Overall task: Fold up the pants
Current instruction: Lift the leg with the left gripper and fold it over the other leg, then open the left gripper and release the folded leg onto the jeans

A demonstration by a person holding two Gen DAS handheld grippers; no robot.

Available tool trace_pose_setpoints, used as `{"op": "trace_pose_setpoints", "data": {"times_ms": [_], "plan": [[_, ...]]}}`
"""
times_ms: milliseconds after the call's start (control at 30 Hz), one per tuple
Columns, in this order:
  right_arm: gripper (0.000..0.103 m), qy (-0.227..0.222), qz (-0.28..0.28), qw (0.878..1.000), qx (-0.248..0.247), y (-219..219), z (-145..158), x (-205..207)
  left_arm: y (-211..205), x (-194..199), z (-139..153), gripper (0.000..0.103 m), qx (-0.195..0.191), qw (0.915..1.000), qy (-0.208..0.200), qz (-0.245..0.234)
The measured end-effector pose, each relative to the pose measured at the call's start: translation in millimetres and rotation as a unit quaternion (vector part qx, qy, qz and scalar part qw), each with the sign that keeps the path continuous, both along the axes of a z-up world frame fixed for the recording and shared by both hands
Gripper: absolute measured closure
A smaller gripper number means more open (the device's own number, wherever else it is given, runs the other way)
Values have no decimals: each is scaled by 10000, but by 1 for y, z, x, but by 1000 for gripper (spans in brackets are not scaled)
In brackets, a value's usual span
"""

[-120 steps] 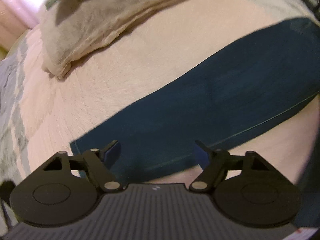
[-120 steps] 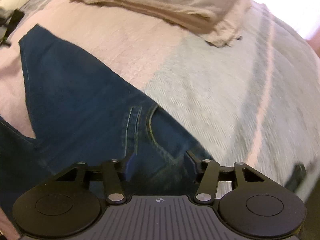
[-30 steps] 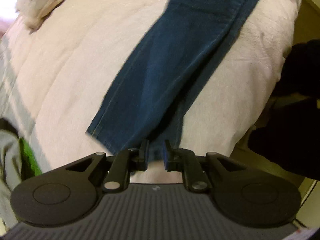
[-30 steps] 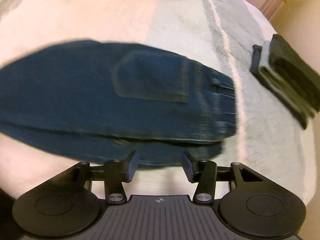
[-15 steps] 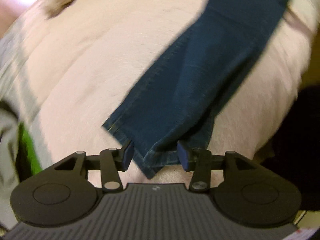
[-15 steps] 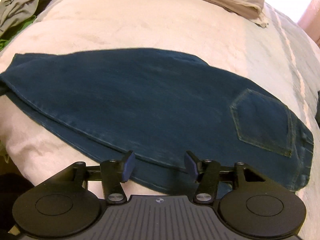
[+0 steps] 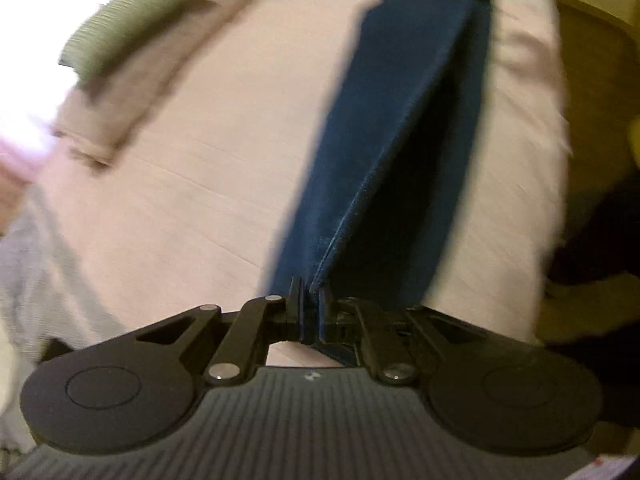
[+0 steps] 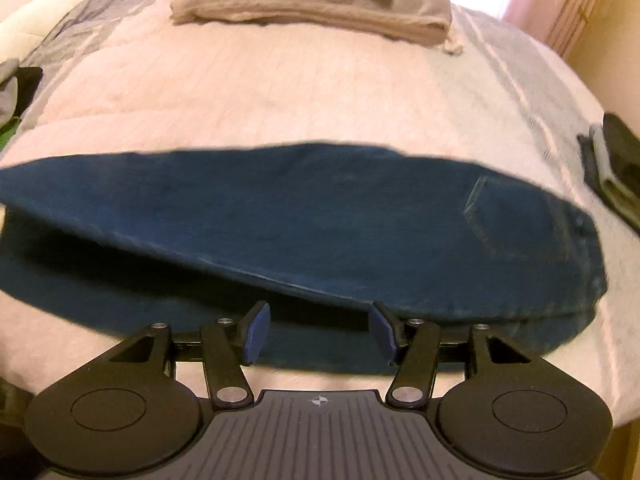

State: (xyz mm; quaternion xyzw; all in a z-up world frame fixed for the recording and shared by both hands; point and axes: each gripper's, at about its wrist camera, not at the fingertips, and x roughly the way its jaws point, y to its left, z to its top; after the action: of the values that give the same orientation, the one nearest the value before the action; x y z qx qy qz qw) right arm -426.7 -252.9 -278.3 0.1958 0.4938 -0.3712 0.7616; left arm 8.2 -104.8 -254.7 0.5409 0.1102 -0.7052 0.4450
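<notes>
Dark blue jeans (image 8: 320, 216) lie folded lengthwise across a pale pink bedspread (image 8: 280, 92), waist and back pocket (image 8: 516, 216) to the right, legs running left. My right gripper (image 8: 316, 332) is open, hovering over the near edge of the jeans with nothing between its fingers. In the left wrist view my left gripper (image 7: 309, 307) is shut on the hem end of the jeans leg (image 7: 400, 128), which is lifted and stretches away from it, with a dark shadowed fold beneath.
A folded beige blanket (image 8: 312, 4) with a green item on top lies at the far side of the bed; it also shows as the beige blanket (image 7: 152, 52) in the left view. A dark folded garment (image 8: 612, 160) sits at the right edge. Grey and green clothes (image 8: 10, 92) lie far left.
My left gripper went from open around the leg hem to shut on it, and the leg end is now raised. My right gripper stays open and has shifted a little along the jeans' near edge.
</notes>
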Motion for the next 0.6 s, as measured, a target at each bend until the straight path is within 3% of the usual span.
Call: {"op": "trace_pose_setpoints", "data": {"times_ms": [100, 200, 400, 600], "plan": [[51, 168, 224, 9994, 181, 15, -14, 9, 23, -11, -48, 97, 588, 9982, 18, -89], [51, 374, 228, 9984, 353, 19, -28, 11, 40, -12, -69, 96, 831, 9965, 88, -22], [51, 326, -4, 9982, 512, 13, -30, 15, 32, 41, -53, 87, 1021, 9862, 767, 1050], [51, 112, 163, 9986, 485, 22, -31, 45, -17, 93, -43, 84, 884, 9687, 1342, 1891]]}}
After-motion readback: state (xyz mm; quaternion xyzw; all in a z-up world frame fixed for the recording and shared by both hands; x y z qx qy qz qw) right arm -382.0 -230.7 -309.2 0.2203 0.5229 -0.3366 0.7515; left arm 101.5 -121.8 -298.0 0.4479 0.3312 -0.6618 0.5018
